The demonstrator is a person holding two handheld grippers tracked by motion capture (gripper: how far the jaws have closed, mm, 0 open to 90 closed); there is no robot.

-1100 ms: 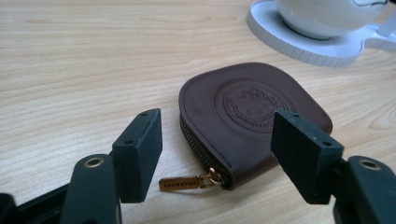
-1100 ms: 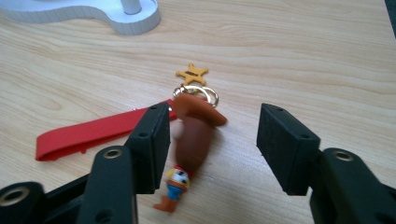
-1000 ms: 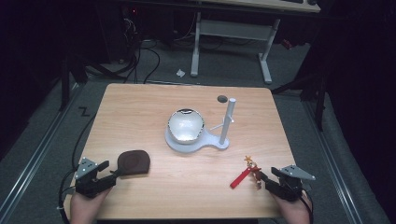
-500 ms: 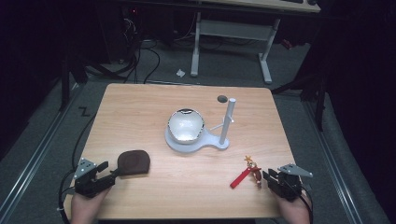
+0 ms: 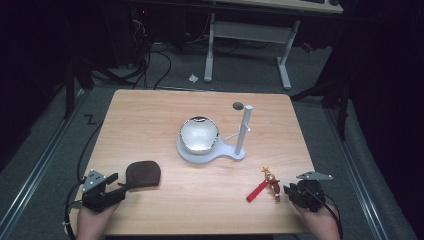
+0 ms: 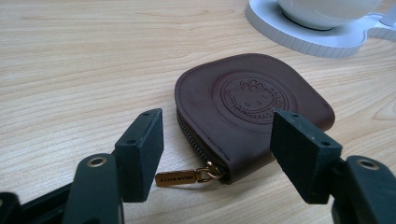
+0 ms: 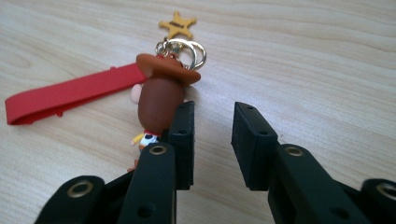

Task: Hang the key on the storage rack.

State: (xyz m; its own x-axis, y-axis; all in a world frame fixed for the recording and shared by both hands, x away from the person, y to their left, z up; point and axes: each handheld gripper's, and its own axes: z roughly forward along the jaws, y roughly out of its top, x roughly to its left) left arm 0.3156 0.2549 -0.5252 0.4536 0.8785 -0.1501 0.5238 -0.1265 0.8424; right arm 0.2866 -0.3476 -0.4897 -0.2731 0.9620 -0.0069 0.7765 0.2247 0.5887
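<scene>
Right gripper view: right gripper (image 7: pixel 212 140) closed to its narrowest just beside, not on, the brown cowboy-figure keychain (image 7: pixel 161 100) with red rubber strap (image 7: pixel 65 95), lying left of the empty jaws, long axis running near to far; left gripper (image 6: pixel 219 154) open before the brown leather coin pouch (image 6: pixel 252 107).
</scene>
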